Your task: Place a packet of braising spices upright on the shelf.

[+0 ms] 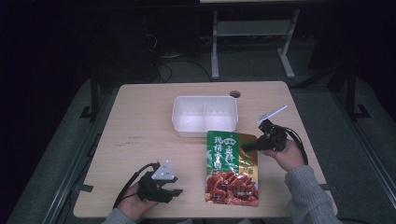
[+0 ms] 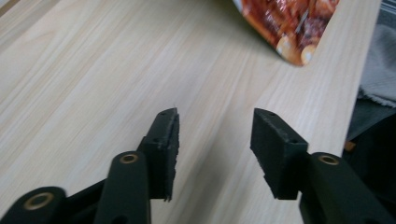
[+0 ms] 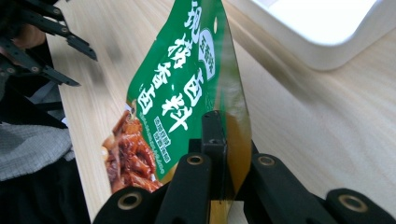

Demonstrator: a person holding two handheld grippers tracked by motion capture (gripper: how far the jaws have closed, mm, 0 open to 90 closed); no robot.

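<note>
The right claw [image 1: 250, 145] is clamped on the right edge of the pouch [image 1: 232, 169], low centre of the high view, likely to lift it toward the tray [image 1: 204, 115]. The left claw [image 2: 214, 140] stands open over bare tabletop [image 1: 144, 121], lower left.

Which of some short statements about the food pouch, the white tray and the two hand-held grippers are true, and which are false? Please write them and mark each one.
1. The right hand-held gripper is clamped on an edge of the food pouch. True.
2. The food pouch lies inside the white tray. False: it is on the table, in front of the tray.
3. The left hand-held gripper holds a corner of the pouch. False: its jaws stand apart with nothing between them.
4. The white tray has a divider and two compartments. True.
5. The pouch is mostly blue. False: it is green on top, with reddish food pictured below.
</note>
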